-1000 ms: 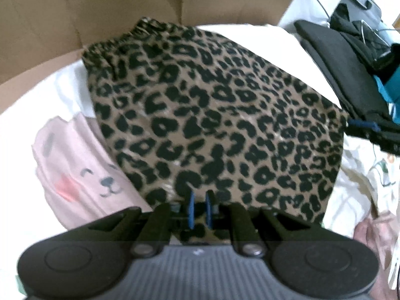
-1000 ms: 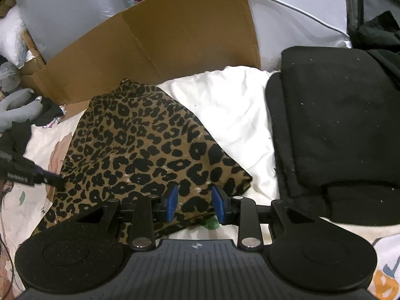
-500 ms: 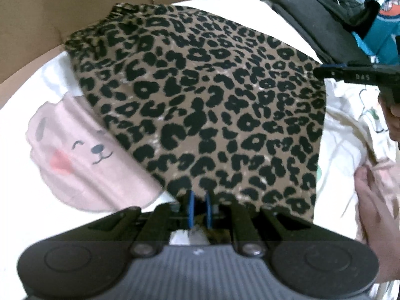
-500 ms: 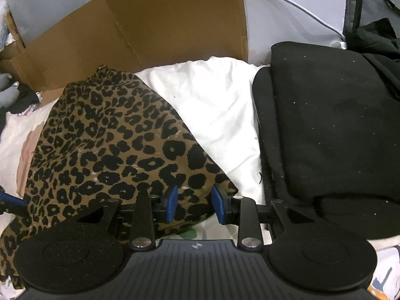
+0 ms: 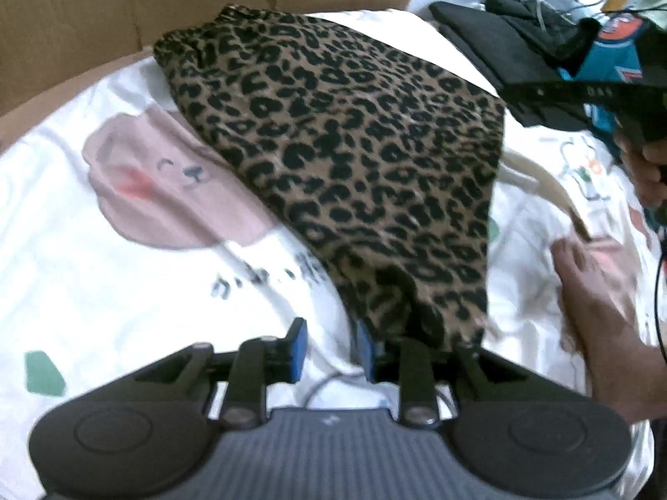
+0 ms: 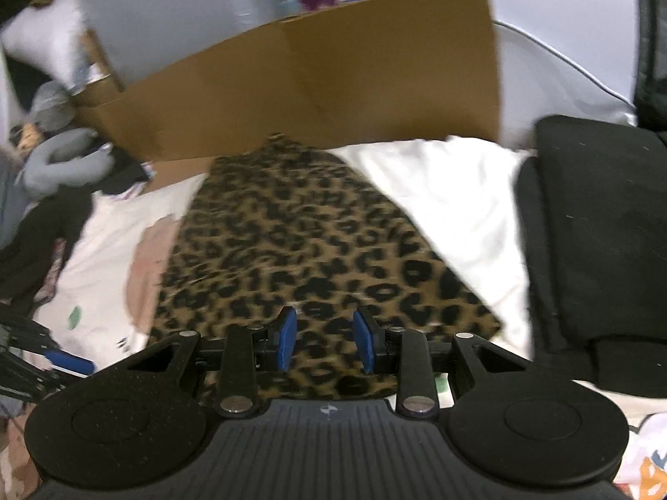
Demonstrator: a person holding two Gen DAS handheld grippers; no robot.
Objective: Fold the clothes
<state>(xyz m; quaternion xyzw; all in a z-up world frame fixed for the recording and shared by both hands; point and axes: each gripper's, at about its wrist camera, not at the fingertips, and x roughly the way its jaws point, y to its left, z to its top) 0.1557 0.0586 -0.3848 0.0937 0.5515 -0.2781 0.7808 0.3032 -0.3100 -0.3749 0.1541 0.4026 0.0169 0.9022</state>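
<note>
A leopard-print garment [image 5: 354, 133] lies folded flat on a white printed sheet [image 5: 104, 271]; it also shows in the right wrist view [image 6: 300, 241]. My left gripper [image 5: 331, 350] is open and empty, just left of the garment's near corner. My right gripper [image 6: 325, 339] is open and empty, over the garment's near edge. The right gripper shows in the left wrist view [image 5: 583, 100] at the upper right, with a bare hand [image 5: 604, 291] below it.
A cardboard wall [image 6: 333, 66] stands behind the garment. Folded black clothes [image 6: 596, 250] lie to the right. A pink bear print [image 5: 166, 183] marks the sheet left of the garment. Grey and dark clothes [image 6: 54, 175] pile at the left.
My left gripper has opened and let go of the garment's corner, shifting left. My right gripper has moved left over the garment's near edge. The garment now lies flat.
</note>
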